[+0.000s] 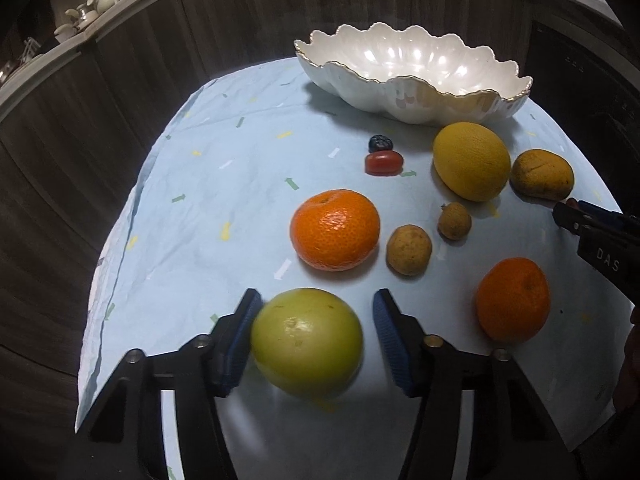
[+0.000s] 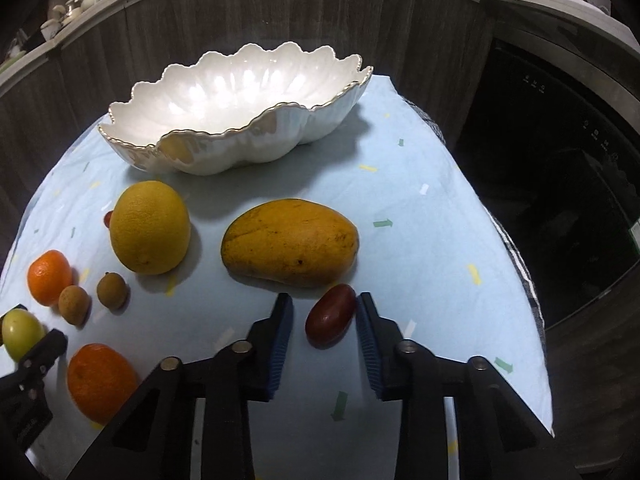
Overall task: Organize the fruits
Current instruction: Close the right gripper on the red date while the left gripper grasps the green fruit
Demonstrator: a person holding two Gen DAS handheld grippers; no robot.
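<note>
Blue pads of the left gripper (image 1: 316,320) flank a green fruit (image 1: 307,342) on the pale cloth (image 1: 224,216), left pad touching, right apart. Right gripper (image 2: 325,312) brackets a red fruit (image 2: 330,317) by the mango (image 2: 290,242); only its right pad touches.

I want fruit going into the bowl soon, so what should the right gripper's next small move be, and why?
Probably finish closing the right gripper on the small red fruit. The fruit already sits between its fingers, touching one pad with a gap at the other, and the white bowl is empty. Lift only once both pads press.
</note>
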